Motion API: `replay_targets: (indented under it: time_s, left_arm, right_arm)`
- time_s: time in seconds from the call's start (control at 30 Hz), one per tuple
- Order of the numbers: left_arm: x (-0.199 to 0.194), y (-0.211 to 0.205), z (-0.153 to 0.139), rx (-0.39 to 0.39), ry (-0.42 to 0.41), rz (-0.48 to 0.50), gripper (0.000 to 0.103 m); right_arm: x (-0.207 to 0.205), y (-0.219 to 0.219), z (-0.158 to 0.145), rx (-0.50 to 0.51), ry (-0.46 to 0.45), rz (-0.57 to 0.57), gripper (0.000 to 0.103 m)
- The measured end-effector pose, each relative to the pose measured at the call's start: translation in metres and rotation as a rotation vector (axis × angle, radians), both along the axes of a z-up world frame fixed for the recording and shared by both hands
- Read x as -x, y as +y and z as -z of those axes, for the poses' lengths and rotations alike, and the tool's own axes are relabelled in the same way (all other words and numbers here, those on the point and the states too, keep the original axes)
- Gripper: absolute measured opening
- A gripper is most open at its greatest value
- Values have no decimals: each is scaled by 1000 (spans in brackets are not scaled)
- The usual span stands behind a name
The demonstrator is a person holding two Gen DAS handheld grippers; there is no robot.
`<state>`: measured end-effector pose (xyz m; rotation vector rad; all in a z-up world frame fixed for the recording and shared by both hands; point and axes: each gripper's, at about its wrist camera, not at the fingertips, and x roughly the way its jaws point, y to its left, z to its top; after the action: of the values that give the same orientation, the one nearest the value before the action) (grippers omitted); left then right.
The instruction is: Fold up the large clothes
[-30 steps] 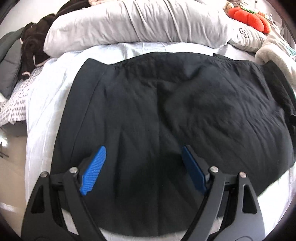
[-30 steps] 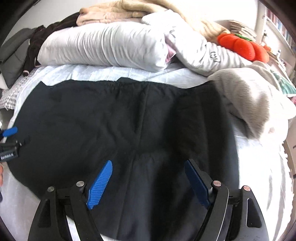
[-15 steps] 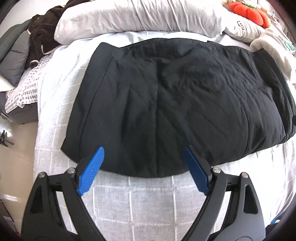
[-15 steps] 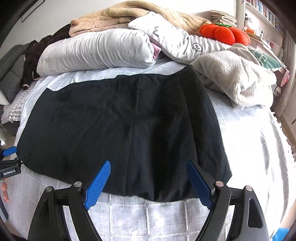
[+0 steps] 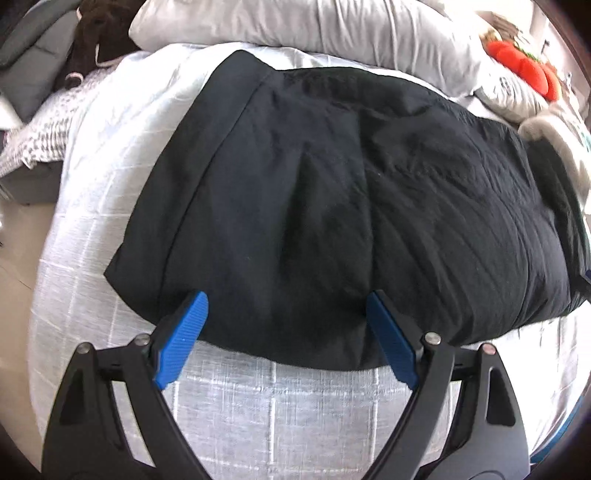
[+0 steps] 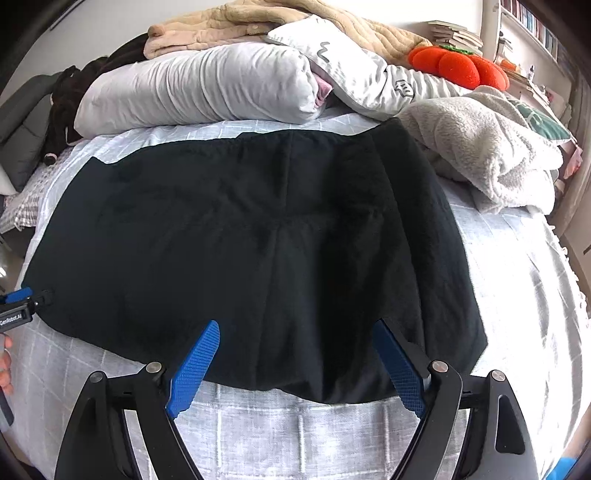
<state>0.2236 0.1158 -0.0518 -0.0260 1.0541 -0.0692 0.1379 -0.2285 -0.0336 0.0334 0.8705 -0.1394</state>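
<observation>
White checked bedding (image 5: 280, 413) covers the bed, and a black garment (image 5: 351, 206) lies spread flat across the middle of it. In the left wrist view the garment fills the frame from 9 o'clock to 3 o'clock, its near hem running just above the blue pads. The left gripper (image 5: 286, 310) is spread wide, pinching nothing, its tips over the near hem at 6 o'clock; whether the pads touch the cloth cannot be told.

In the right wrist view the same garment (image 6: 258, 240) reaches from 9 o'clock to about 3 o'clock, with a centre seam running up toward 12 o'clock. The right gripper (image 6: 295, 339) is also spread wide and empty, its tips over the near hem at 6 o'clock. The left gripper (image 6: 16, 308) shows at the 9 o'clock edge, beside the garment's left corner.

Beyond the garment, a grey pillow (image 6: 199, 85) lies at 11 o'clock, a beige blanket (image 6: 258, 22) behind it at 12 o'clock, an orange plush (image 6: 458, 66) at 1 o'clock and a fuzzy cream blanket (image 6: 487, 147) at 2 o'clock, touching the garment's far right corner.
</observation>
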Motion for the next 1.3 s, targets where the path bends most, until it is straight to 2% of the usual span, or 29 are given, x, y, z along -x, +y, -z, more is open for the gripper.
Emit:
replay_targets:
  time_s: [0.2,0.33,0.4,0.5,0.6,0.87,1.13,1.3]
  left_arm:
    - [-3,1,4,17,2,-4,88]
    - [1,10,-6,49,13,-35,88]
    - [1,19,-6,65,37,-66,88]
    - [-4,32,6,55,117,-119,88]
    - [-7,45,15,128,141,-154,88]
    - [-19,59,29,292,125,-192,88]
    - [-19,77,40,460,53,-241,88]
    - [-17,78,41,480,22,-305,86]
  right_arm:
    - [-8,5,2,-1,-5,0,87]
    - [-10,10,0,7,-11,-11,87]
    - [-12,14,0,16,-13,-19,87]
    - [-13,18,0,27,-12,-29,87]
    - [-15,21,0,36,-9,-37,87]
    - [-18,31,-2,35,-21,-61,87]
    - [-20,42,-4,42,-34,-93,87]
    - [-21,49,-2,46,-30,-107,87]
